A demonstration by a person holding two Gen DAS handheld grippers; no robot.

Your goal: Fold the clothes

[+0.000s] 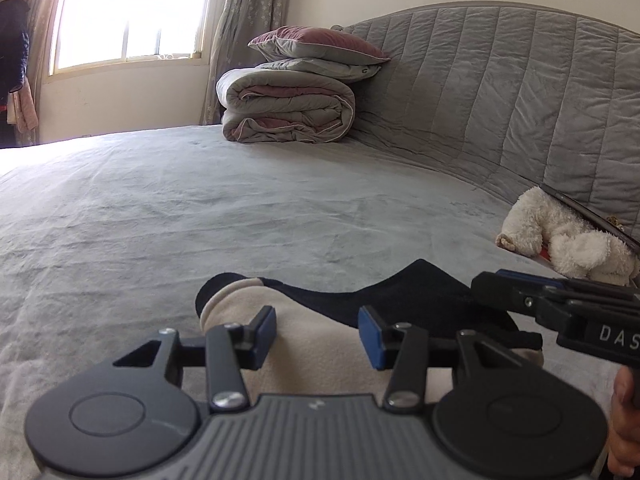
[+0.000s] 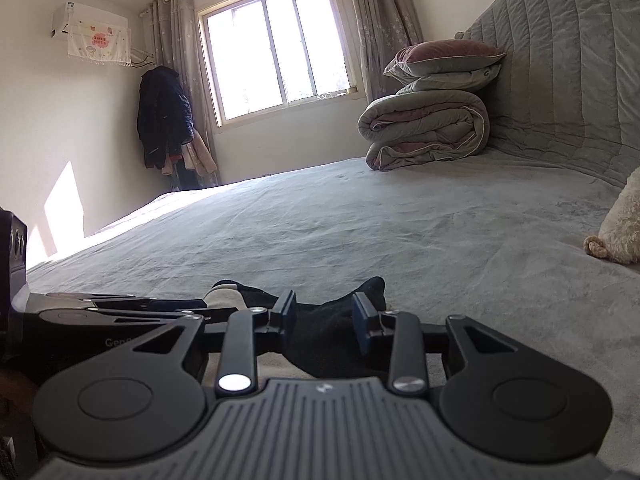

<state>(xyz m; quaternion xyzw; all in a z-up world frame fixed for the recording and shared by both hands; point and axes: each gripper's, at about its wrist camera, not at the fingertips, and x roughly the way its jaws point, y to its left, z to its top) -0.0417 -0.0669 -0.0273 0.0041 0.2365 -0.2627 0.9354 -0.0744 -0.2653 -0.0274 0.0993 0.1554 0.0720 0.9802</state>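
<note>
A small garment, part cream fleece (image 1: 316, 344) and part dark navy (image 1: 420, 296), lies on the grey bed sheet (image 1: 200, 208). My left gripper (image 1: 318, 328) stands open low over the cream part, which lies between its blue pads (image 1: 370, 332) without being pressed. From the right, my right gripper (image 1: 486, 286) reaches in over the dark part. In the right wrist view the right gripper (image 2: 324, 316) is open too, with bunched dark cloth (image 2: 320, 340) between its fingers and their inner faces bare. The left gripper (image 2: 192, 304) lies flat at its left, beside the cream edge (image 2: 224, 298).
A rolled quilt (image 1: 288, 112) with two pillows (image 1: 316, 46) sits at the far side by the padded headboard (image 1: 500, 92). A white plush toy (image 1: 560, 236) lies at the right with a dark flat object leaning on it. A hand (image 1: 624, 420) shows at the right edge. Coats (image 2: 164, 116) hang by the window.
</note>
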